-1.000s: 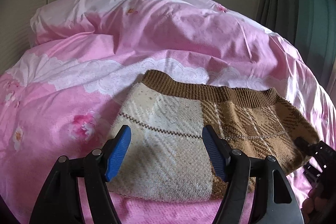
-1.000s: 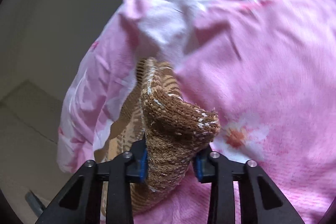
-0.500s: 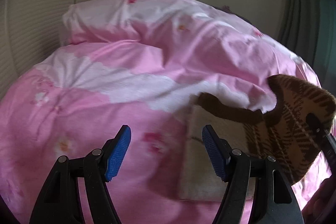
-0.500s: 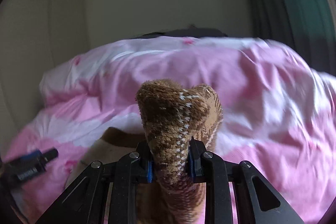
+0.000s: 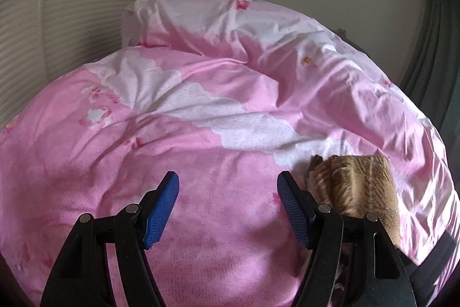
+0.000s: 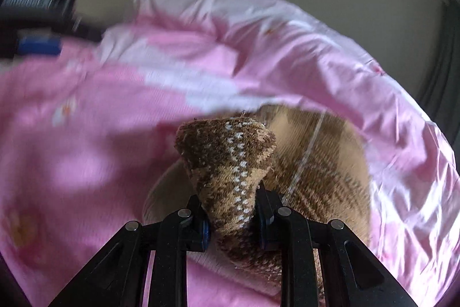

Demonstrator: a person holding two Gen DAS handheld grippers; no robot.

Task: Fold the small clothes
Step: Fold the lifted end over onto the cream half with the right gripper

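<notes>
A brown and cream checked knitted garment [image 6: 316, 163] lies on the pink floral duvet [image 6: 86, 148]. My right gripper [image 6: 231, 220] is shut on a bunched corner of it, and the pinched fold [image 6: 227, 151] stands up between the blue pads. In the left wrist view the same garment [image 5: 362, 186] shows as a folded-over lump at the right, behind the right-hand finger. My left gripper [image 5: 228, 209] hovers open above bare duvet [image 5: 172, 134] with nothing between its fingers. In the right wrist view the left gripper [image 6: 37, 33] is a blur at the upper left.
The duvet is rumpled into a high ridge [image 5: 258, 42] at the back. A ribbed pale headboard or wall panel [image 5: 43, 33] rises at the left, and a dark curtain [image 5: 437, 53] hangs at the right. The bed's edge [image 5: 431, 258] drops off at the lower right.
My right gripper rolled over and carried the garment's corner across, folding the garment onto itself. My left gripper slid left off the garment, which now sits at its right edge.
</notes>
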